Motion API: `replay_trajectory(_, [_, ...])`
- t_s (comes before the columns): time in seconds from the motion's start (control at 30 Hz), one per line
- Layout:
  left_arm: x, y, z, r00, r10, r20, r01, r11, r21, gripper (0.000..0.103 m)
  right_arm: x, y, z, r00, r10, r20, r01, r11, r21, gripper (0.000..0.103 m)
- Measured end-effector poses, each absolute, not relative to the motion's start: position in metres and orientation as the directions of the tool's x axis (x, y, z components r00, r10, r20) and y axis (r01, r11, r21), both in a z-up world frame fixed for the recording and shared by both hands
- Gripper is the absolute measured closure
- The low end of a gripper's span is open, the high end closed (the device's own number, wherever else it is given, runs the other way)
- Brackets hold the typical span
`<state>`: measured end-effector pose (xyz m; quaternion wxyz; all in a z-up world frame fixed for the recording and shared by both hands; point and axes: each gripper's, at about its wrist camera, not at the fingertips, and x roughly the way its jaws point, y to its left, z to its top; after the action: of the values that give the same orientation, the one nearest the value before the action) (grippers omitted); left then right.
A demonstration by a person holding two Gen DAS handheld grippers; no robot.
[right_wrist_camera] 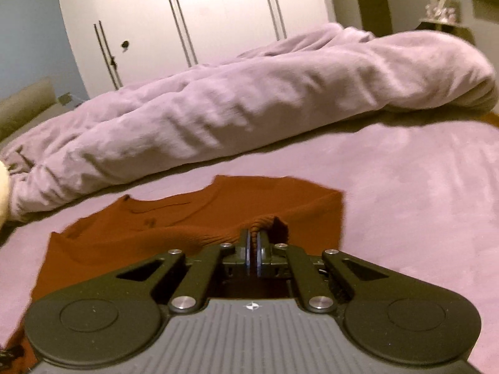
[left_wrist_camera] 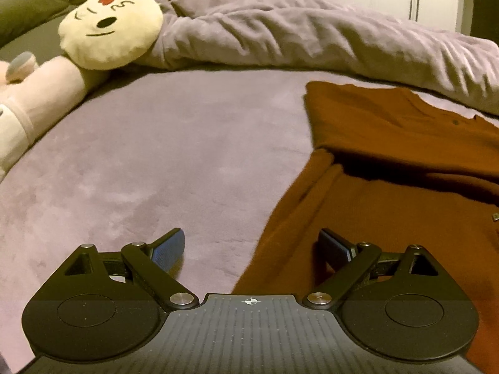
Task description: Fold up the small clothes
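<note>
A rust-brown knitted top point(left_wrist_camera: 389, 168) lies on the mauve bed cover point(left_wrist_camera: 156, 162), its far part folded over with a button showing. My left gripper point(left_wrist_camera: 252, 249) hovers open over the garment's left edge, one blue pad above the cover and the other above the cloth, nothing between them. In the right wrist view the same rust-brown top point(right_wrist_camera: 131, 237) spreads out ahead. My right gripper point(right_wrist_camera: 253, 243) is shut on a ribbed edge of it, and the pinched cloth bunches up above the pads.
A crumpled mauve duvet point(left_wrist_camera: 312, 34) runs along the far side of the bed. A round cream face cushion point(left_wrist_camera: 109, 28) and a pale plush toy point(left_wrist_camera: 40, 93) lie at the far left. White wardrobe doors point(right_wrist_camera: 187, 15) stand behind the bed.
</note>
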<state>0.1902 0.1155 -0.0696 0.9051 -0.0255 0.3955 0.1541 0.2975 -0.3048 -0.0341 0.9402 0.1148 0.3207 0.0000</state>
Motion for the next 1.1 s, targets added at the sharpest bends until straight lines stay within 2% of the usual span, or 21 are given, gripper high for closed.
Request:
replay_trajectory(0.23, [0.185, 0.119, -0.069, 0.625, 0.257, -0.737, -0.306, 0.949, 0.072, 0.007, 0.303, -0.318, -0.055, 0.731, 0.067, -0.679, 0.118, 0.968, 0.222, 0.098])
replay_trajectory(0.33, [0.180, 0.119, -0.069, 0.626, 0.261, -0.735, -0.290, 0.953, 0.091, 0.007, 0.298, -0.333, -0.058, 0.733, 0.169, -0.659, 0.132, 0.915, 0.382, 0.087])
replay_trajectory(0.4, [0.177, 0.119, -0.070, 0.621, 0.266, -0.737, -0.290, 0.952, 0.099, 0.007, 0.293, -0.338, -0.060, 0.738, 0.213, -0.640, 0.123, 0.890, 0.438, 0.067])
replay_trajectory(0.43, [0.176, 0.119, -0.070, 0.618, 0.268, -0.739, -0.296, 0.950, 0.098, 0.007, 0.292, -0.338, -0.061, 0.735, 0.227, -0.639, 0.117, 0.886, 0.449, 0.066])
replay_trajectory(0.57, [0.170, 0.117, -0.069, 0.609, 0.265, -0.747, -0.315, 0.946, 0.079, 0.007, 0.294, -0.333, -0.068, 0.713, 0.248, -0.656, 0.110, 0.884, 0.454, 0.067])
replay_trajectory(0.63, [0.167, 0.115, -0.066, 0.610, 0.265, -0.746, -0.312, 0.947, 0.081, 0.007, 0.294, -0.329, -0.067, 0.712, 0.246, -0.658, 0.104, 0.889, 0.445, 0.077])
replay_trajectory(0.67, [0.165, 0.115, -0.065, 0.612, 0.268, -0.744, -0.312, 0.946, 0.084, 0.007, 0.294, -0.326, -0.066, 0.710, 0.246, -0.659, 0.097, 0.894, 0.438, 0.092])
replay_trajectory(0.7, [0.164, 0.114, -0.064, 0.614, 0.271, -0.741, -0.311, 0.946, 0.089, 0.007, 0.293, -0.324, -0.065, 0.712, 0.238, -0.661, 0.092, 0.901, 0.423, 0.095])
replay_trajectory(0.87, [0.159, 0.116, -0.059, 0.618, 0.285, -0.733, -0.320, 0.942, 0.096, 0.007, 0.282, -0.320, -0.052, 0.744, 0.133, -0.654, 0.091, 0.951, 0.297, 0.099])
replay_trajectory(0.9, [0.158, 0.117, -0.058, 0.616, 0.286, -0.734, -0.325, 0.941, 0.094, 0.007, 0.280, -0.324, -0.053, 0.739, 0.124, -0.662, 0.105, 0.950, 0.295, 0.103])
replay_trajectory(1.0, [0.153, 0.119, -0.056, 0.609, 0.288, -0.739, -0.330, 0.939, 0.093, 0.007, 0.275, -0.335, -0.061, 0.702, 0.066, -0.709, 0.164, 0.954, 0.251, 0.103])
replay_trajectory(1.1, [0.148, 0.117, -0.056, 0.605, 0.293, -0.740, -0.333, 0.938, 0.100, 0.007, 0.264, -0.347, -0.057, 0.706, 0.119, -0.699, 0.177, 0.925, 0.336, 0.098])
